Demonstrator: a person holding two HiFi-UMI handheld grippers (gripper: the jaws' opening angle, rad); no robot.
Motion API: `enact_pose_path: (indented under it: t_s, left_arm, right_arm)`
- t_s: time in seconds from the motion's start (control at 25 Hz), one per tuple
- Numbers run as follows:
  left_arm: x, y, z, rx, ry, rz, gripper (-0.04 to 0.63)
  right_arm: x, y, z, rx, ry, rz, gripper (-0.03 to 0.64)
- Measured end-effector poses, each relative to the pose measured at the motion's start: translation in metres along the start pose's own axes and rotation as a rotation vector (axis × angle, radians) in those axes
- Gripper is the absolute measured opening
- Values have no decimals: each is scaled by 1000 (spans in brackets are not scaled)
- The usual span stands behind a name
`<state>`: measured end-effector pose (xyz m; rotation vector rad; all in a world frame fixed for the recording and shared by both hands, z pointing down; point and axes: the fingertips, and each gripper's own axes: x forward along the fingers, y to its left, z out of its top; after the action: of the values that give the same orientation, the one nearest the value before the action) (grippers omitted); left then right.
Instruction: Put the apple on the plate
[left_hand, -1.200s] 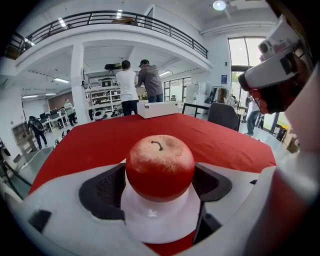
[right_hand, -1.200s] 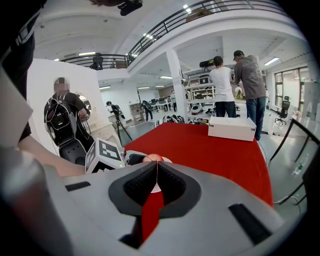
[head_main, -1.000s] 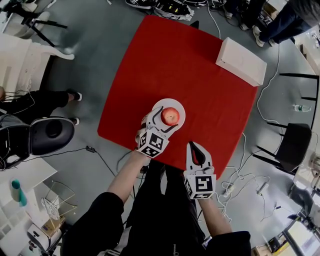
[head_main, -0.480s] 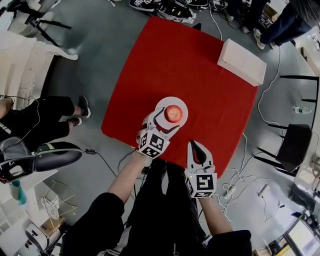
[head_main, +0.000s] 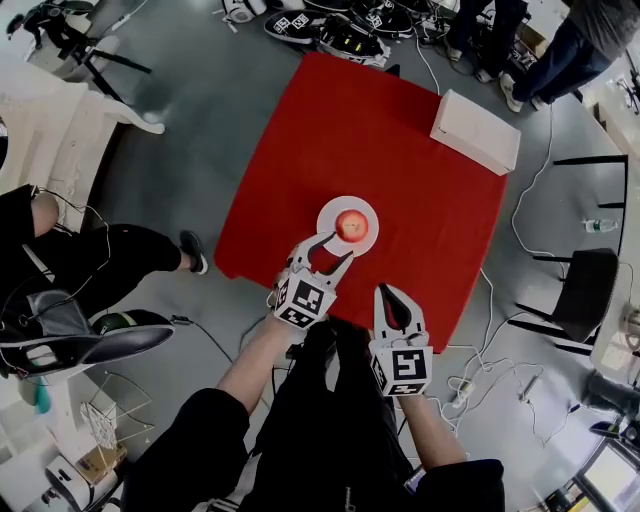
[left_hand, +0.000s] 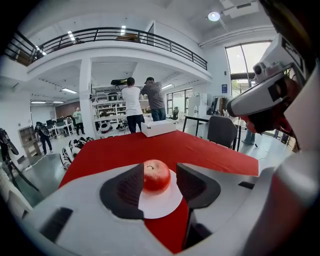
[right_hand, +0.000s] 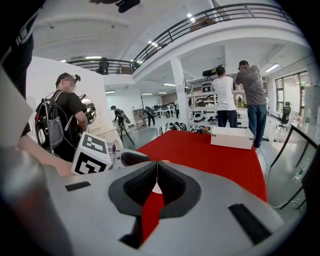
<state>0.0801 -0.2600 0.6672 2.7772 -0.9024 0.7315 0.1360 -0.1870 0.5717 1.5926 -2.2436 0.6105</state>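
A red apple (head_main: 350, 224) (left_hand: 156, 175) sits upright on a small white plate (head_main: 328, 215) (left_hand: 162, 206) near the front edge of the red table (head_main: 400, 170). My left gripper (head_main: 336, 250) (left_hand: 160, 170) hovers just short of the plate, pointing at the apple. Its jaws are closing with nothing between them, and the apple lies past the fingertips, untouched. My right gripper (head_main: 395, 294) (right_hand: 157, 164) hangs over the table's near edge, to the right of the left one. It is shut and empty.
A white box (head_main: 475, 130) (right_hand: 231, 136) lies at the table's far right corner. People stand beyond the table (left_hand: 140, 102). A seated person's legs (head_main: 120, 255) are at the left. Cables and a dark chair (head_main: 585, 285) are on the floor to the right.
My left gripper drew back and up from around the apple, and its jaws have narrowed. The apple stays on the plate. The right gripper rose slightly.
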Motion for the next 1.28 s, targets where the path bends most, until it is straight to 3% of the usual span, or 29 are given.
enact_pose_path:
  t_s: [0.32,0.88,1.08,1.28]
  left_arm:
    - [-37,-13,18,17,-37,28,16]
    - [-121,-45,74,-15,-117,36,6]
    - [-157,-50,114,-3,-209,49,6]
    - [-192,-51,119,-55,-242,62,6]
  right_arm:
    - [-26,14,12,-8,-46,-17,12]
    - [-75,41,38,-16,-112,0,12]
    - [-94,53,55,-29,-156,17,12]
    - [-111,72,67,-44,-175,40,11]
